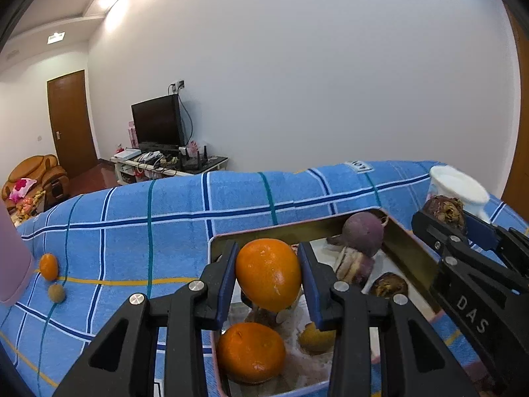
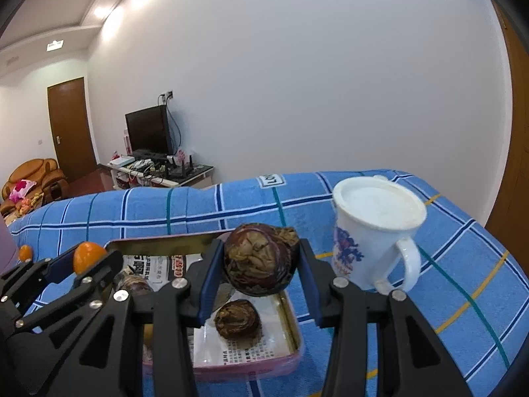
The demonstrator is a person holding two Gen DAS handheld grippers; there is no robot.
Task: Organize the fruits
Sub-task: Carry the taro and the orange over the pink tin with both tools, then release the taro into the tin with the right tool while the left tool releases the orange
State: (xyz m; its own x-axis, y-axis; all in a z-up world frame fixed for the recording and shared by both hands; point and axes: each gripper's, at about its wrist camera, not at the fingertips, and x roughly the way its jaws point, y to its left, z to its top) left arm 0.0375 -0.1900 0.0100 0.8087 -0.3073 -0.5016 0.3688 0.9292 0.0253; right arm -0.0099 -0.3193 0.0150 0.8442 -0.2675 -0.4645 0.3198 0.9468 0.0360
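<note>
Orange tangerine between left tongs

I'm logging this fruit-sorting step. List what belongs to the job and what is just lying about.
Job:
- orange in left gripper
- wrinkled dark fruit in right gripper
- tray with fruit
- small orange and brownish fruit on the cloth

Lying about:
- white mug
- television
- armchair

Left gripper: black frame with blue-padded fingers; pointing forward and tilted downward; pads pressed on both sides of an orange, lifted clear.
Right gripper: same build, same downward tilt; fingers clamped on a wrinkled dark fruit, held aloft.
Relation: the two grippers side by side, near each other, not touching.
</note>
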